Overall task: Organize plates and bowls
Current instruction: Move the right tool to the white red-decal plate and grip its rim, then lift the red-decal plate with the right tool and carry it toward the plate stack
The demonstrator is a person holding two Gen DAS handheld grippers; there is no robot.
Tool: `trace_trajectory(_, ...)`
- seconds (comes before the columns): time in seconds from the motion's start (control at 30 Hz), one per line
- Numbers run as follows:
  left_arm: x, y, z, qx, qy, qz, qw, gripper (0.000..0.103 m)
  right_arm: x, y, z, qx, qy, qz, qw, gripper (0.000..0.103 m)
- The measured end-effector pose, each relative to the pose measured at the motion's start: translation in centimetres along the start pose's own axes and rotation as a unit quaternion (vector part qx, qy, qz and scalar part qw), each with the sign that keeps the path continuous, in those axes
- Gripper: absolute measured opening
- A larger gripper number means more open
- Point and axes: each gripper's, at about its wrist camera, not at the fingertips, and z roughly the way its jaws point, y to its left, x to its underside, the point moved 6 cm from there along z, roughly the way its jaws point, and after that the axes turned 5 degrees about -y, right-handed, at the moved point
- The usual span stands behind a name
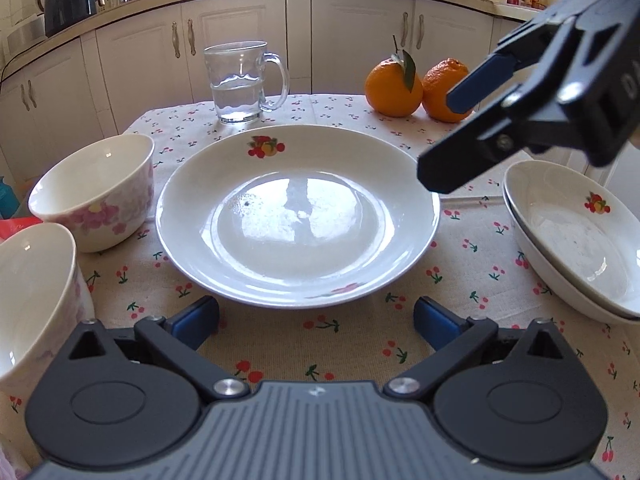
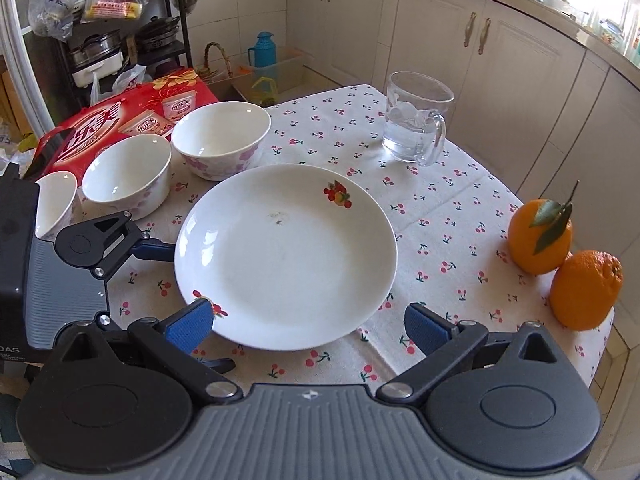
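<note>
A large, glossy white ceramic plate [image 1: 298, 216] with a printed fruit motif on its rim lies flat in the middle of a coarse cream tablecloth [image 1: 360, 344] dotted with small red cherries. The left gripper [image 1: 316, 316], black plastic with ribbed blue pads, hovers just short of the plate's near edge with its fingers spread wide, empty. The right gripper [image 2: 308, 320] is likewise released and grasps nothing; its left pad overlaps the plate's near rim in the right wrist view, though contact cannot be told.

Left of the plate stand 2 deep white porcelain bowls with pink blossom prints, the farther bowl [image 1: 96, 192] and the nearer bowl [image 1: 36, 300], close beside each other. A clear glass mug [image 1: 242, 82] with a handle, partly filled with water, stands behind the plate, and 2 dimpled oranges [image 1: 416, 88], 1 bearing a green leaf, touch at the far right of the table.

Only the left wrist view shows 2 shallow white plates stacked [image 1: 572, 236] to the right of the large plate, with the same fruit print. Only the right wrist view shows a third white bowl [image 2: 56, 200], partly hidden behind the left gripper's body, a red printed carton [image 2: 120, 120] beside the table, and a teal flask [image 2: 264, 50] on the floor beyond.
</note>
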Motion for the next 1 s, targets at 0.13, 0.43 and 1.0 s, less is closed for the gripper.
trace_trajectory(0.13, -0.1, 0.1, 0.1, -0.003, -0.005, -0.001, 1.0, 0.103, -0.8, -1.3, 1.9, -0.019, 0.014, -0.014, 1.0, 0.103)
trace_trajectory(0.43, -0.3, 0.5, 0.0, -0.016, -0.018, 0.007, 0.9997, 0.102, -3.2, -3.5, 6.8, -0.066, 0.042, -0.03, 0.996, 0.103)
trace_trajectory(1.0, -0.5, 1.0, 0.0, -0.012, -0.026, 0.009, 0.9995, 0.088, -5.2, -5.5, 12.7, -0.157, 0.055, 0.015, 0.986, 0.084)
